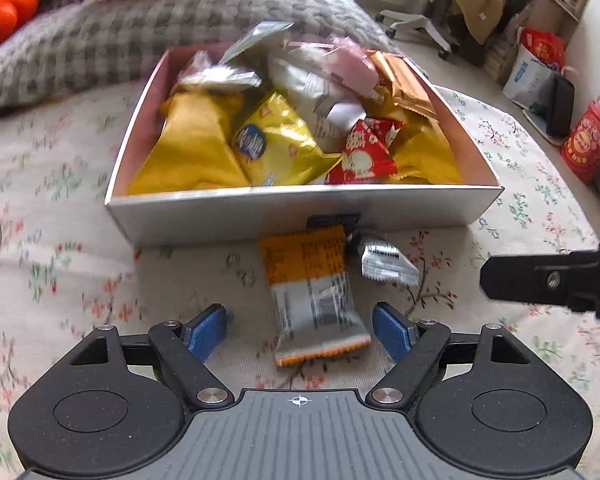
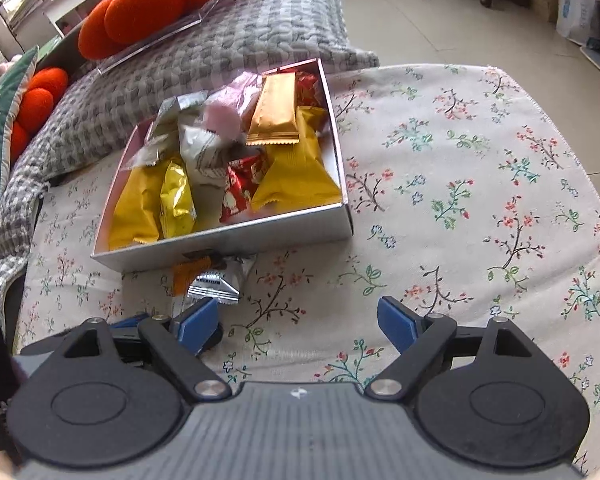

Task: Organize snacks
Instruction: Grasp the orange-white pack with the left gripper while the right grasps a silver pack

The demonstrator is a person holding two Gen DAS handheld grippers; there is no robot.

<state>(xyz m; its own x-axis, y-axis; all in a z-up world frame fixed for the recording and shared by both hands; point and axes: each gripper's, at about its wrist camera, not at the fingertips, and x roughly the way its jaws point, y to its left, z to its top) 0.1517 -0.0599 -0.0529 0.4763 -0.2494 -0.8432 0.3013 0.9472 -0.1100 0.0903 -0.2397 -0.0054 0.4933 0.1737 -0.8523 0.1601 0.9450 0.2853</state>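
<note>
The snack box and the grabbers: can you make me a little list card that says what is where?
box: white box on the flowered cloth, open on top
inside box: many wrapped snacks, yellow, gold, red, pink and silver
outside box: orange and grey packet and small silver packet, both on the cloth by the box's near wall
left gripper: open, holds nothing, blue fingers either side of the orange and grey packet
right gripper: open, holds nothing, over bare cloth
behind box: grey checked cushion
</note>
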